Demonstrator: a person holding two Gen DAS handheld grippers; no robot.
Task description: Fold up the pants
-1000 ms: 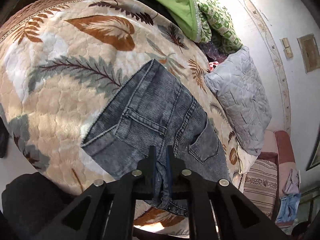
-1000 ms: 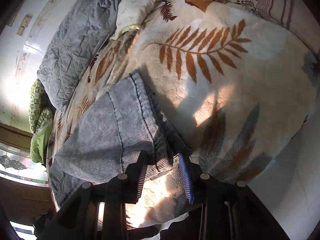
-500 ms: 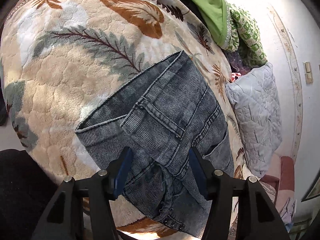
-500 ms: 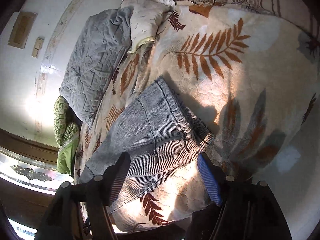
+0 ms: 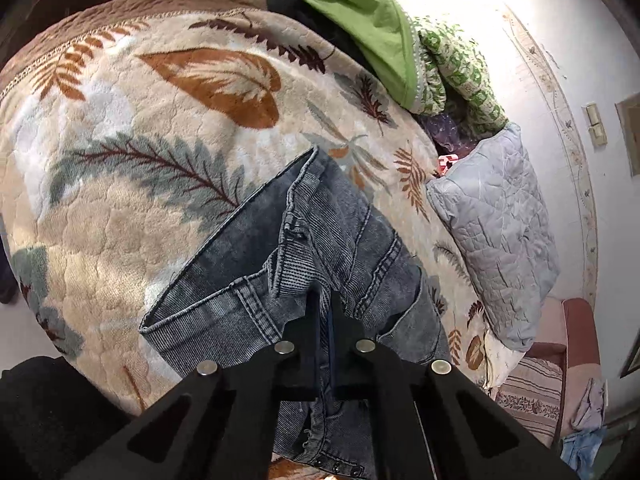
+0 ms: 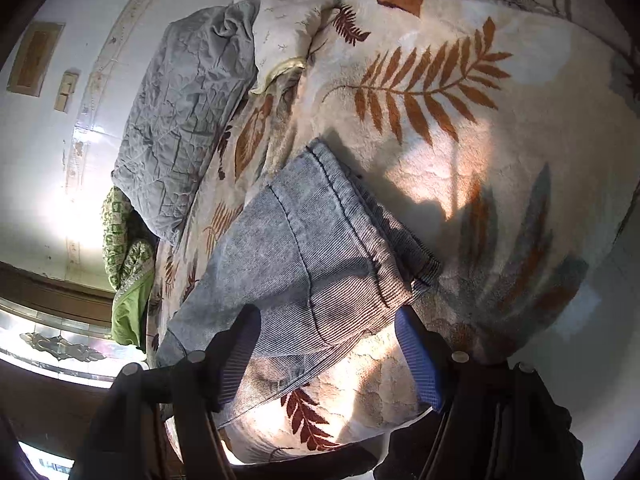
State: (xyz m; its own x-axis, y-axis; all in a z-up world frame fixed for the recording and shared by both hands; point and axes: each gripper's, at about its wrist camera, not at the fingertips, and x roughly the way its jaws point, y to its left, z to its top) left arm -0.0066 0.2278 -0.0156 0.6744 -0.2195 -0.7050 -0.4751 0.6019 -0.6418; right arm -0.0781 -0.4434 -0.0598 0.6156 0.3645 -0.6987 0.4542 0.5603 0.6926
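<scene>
**Left claw pinching the waistband end, right claw spread over the leg end**

The grey washed-denim pants (image 5: 320, 240) are lying part-folded on the cream plush leaf-print blanket (image 5: 120, 208). The left gripper (image 5: 326, 312) has just been closing, and its jaws are now pressing together on a bunched ridge of denim near the waistband. The right gripper (image 6: 328, 344) is hanging spread, having just been opening, with the leg hems (image 6: 360, 208) directly ahead between its jaws but not pinched. The pants' long axis is running away from both claws, toward the grey quilted pillow (image 5: 500, 232). Green bedding (image 5: 360, 28) is sitting well apart; nothing seems to be blocking a fold.
</scene>
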